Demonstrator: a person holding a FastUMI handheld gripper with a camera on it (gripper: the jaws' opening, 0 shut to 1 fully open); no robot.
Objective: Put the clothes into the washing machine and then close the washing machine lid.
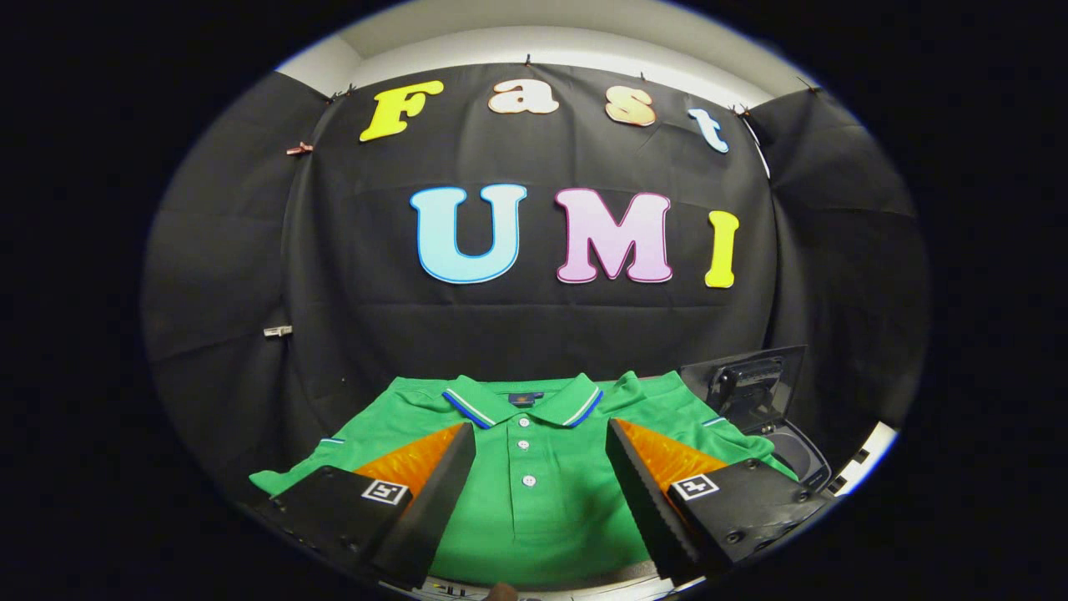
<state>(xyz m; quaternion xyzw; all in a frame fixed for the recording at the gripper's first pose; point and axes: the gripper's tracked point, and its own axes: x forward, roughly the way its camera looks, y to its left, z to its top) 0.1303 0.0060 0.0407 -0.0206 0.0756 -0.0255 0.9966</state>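
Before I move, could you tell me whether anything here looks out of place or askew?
Nothing stands out. The green polo shirt lies flat and buttoned, between and beyond the open gripper jaws. The washing machine lid stands raised beside the shirt.

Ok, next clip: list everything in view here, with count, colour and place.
polo shirt: one, green with blue-and-white striped collar and white buttons, spread flat, front up, between and beyond the fingers.
washing machine: one, dark, to the right of the shirt, lid raised.
backdrop cloth: one, black, behind the shirt.
clips: several, small, pinning the cloth.
gripper: one, fingers open, spread wide above the shirt's chest, gripping nothing.
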